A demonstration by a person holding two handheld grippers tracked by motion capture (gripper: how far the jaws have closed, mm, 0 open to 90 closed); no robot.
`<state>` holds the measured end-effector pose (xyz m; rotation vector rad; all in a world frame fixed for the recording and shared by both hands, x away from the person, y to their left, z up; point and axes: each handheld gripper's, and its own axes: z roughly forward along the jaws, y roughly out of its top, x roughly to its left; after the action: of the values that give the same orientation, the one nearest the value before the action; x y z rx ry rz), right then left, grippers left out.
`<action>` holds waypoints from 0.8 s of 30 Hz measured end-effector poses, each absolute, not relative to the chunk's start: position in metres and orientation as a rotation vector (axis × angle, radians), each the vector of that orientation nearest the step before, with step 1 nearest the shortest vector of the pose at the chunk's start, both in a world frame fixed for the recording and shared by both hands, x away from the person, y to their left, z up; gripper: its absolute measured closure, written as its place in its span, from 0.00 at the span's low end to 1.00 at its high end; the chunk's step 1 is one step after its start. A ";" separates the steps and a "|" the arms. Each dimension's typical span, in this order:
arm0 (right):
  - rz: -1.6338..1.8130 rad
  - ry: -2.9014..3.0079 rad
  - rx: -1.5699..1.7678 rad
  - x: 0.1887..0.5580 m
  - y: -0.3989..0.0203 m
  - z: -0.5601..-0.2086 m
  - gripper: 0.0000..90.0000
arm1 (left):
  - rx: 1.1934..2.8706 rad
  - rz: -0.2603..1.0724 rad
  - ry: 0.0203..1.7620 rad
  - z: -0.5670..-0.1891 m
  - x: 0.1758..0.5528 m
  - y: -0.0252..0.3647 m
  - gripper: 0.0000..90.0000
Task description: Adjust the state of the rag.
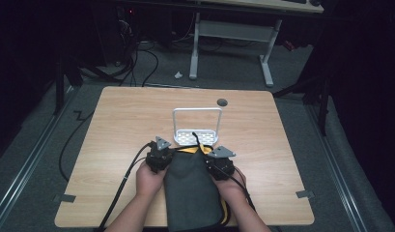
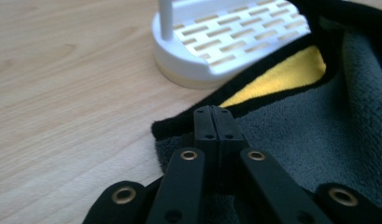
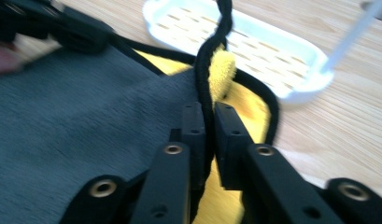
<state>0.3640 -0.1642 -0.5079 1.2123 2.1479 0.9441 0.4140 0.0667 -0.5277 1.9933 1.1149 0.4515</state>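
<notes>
A grey cloth (image 1: 192,188) with a yellow underside and black trim lies at the table's near edge, its far end touching a white slotted rack (image 1: 196,137) with a hoop handle. My left gripper (image 1: 159,157) is at the cloth's far left corner. Its jaws (image 2: 215,112) are pressed shut over the grey cloth (image 2: 296,135), just behind the hem, with nothing visible between them. My right gripper (image 1: 219,164) is at the far right corner. In its own view the right gripper (image 3: 205,109) is shut on the cloth's black trim (image 3: 207,60), which stands up folded before the rack (image 3: 254,51).
The wooden table (image 1: 137,121) has a round cable hole (image 1: 222,102) behind the rack. The rack's base (image 2: 235,42) sits just beyond the left jaws. Cables (image 1: 122,183) trail off the near left edge. A white-legged desk (image 1: 233,34) stands on the floor beyond.
</notes>
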 end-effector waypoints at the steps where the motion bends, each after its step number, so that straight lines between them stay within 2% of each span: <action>1: 0.934 2.144 1.223 0.363 -0.169 -0.508 0.95 | 1.983 0.457 1.120 -0.527 0.414 0.069 1.00; 7: 0.887 2.123 1.296 0.357 -0.193 -0.518 0.92 | 1.866 0.497 1.137 -0.524 0.408 0.082 1.00; 13: 0.913 2.113 1.340 0.352 -0.202 -0.523 0.78 | 1.859 0.446 1.144 -0.525 0.408 0.081 1.00; 14: 0.923 2.105 1.329 0.352 -0.202 -0.521 0.75 | 1.858 0.406 1.134 -0.525 0.410 0.079 0.97; 15: 0.933 2.100 1.325 0.352 -0.201 -0.519 0.75 | 1.854 0.385 1.119 -0.525 0.411 0.076 0.86; 16: 0.943 2.096 1.321 0.352 -0.200 -0.517 0.74 | 1.866 0.382 1.096 -0.524 0.413 0.073 0.79; 19: 0.958 2.085 1.305 0.358 -0.195 -0.510 0.74 | 1.932 0.363 1.102 -0.527 0.423 0.064 0.68; 22: 0.955 2.080 1.301 0.367 -0.192 -0.506 0.74 | 1.963 0.361 1.114 -0.529 0.429 0.058 0.69; 24: 0.960 2.085 1.306 0.374 -0.190 -0.505 0.74 | 2.005 0.405 1.103 -0.532 0.429 0.055 0.79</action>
<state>0.3738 -0.1899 -0.5049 1.3064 2.0846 0.9595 0.4290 0.0548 -0.5316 2.0050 1.1030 0.4053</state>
